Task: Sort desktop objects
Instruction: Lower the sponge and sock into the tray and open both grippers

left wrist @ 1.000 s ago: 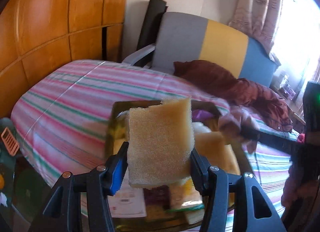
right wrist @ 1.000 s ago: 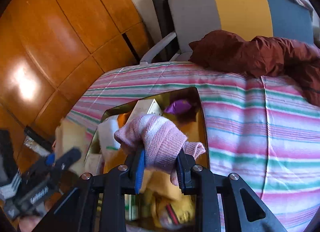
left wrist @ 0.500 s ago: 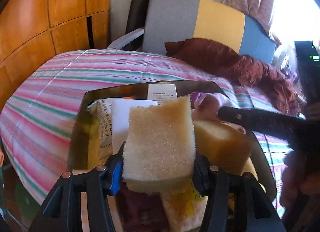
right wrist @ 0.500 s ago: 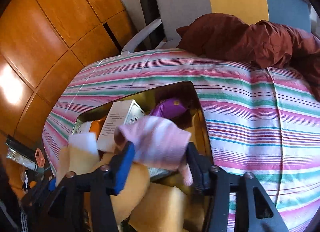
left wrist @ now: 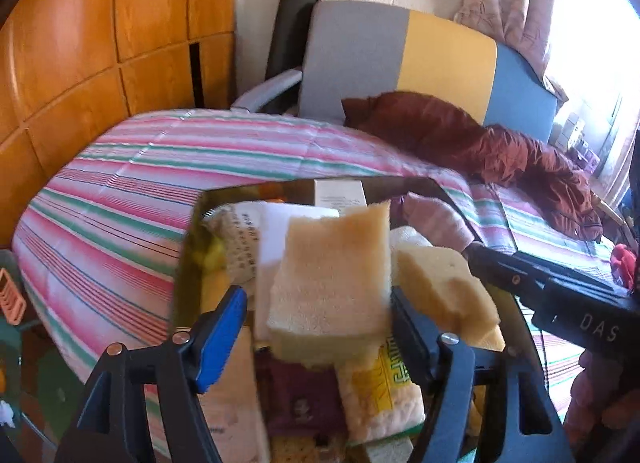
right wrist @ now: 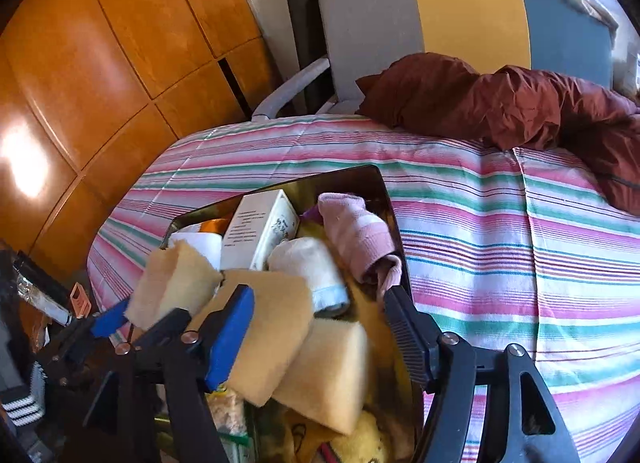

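A shiny metal bin (left wrist: 280, 188) (right wrist: 362, 172), full of small items, rests on a striped bedspread. My left gripper (left wrist: 316, 327) hovers over it with its jaws opening. The tan sponge (left wrist: 332, 283) sits blurred between them, and the blue left pad (left wrist: 222, 327) stands clear of it. My right gripper (right wrist: 320, 339) is also opening, with nothing gripped; only the bin's yellow sponges (right wrist: 320, 375) lie under it. The pink sock (right wrist: 356, 235) lies in the bin by its right wall. In the right wrist view the left gripper (right wrist: 112, 319) and its sponge (right wrist: 172, 279) show at the left.
The bin also holds a white box (right wrist: 256, 231), a white roll (right wrist: 312, 271) and a yellow packet (left wrist: 380, 383). The striped bedspread (right wrist: 500, 223) spreads around it, with a maroon jacket (right wrist: 500, 103) and a grey-yellow-blue chair (left wrist: 400, 63) behind. Wooden panels (left wrist: 100, 43) stand on the left.
Both grippers have opened. The pink sock left the right gripper and now lies in the bin. The left gripper came down over the bin, and its left pad has come off the sponge.
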